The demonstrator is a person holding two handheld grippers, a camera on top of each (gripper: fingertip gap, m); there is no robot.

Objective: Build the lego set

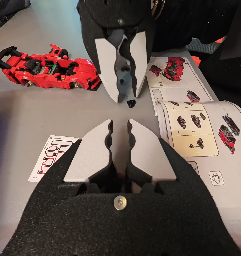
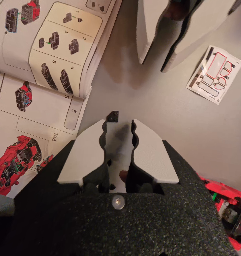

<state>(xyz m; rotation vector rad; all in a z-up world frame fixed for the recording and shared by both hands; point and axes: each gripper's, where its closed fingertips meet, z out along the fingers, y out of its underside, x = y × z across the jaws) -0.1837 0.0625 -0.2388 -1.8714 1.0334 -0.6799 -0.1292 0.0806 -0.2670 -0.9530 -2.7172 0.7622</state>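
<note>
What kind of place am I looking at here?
Probably a hobby or work table set up for toy-brick building. On the grey tabletop lie a part-built red car, an open instruction booklet, a sticker sheet and a small loose black piece.

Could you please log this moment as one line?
left tool open, empty | right tool open beside small black studded wedge plate on grey table | red toy car untouched

left gripper point(image 1: 120, 120): jaws parted, empty | right gripper point(image 2: 118, 120): jaws parted, empty, tips facing left's
</note>
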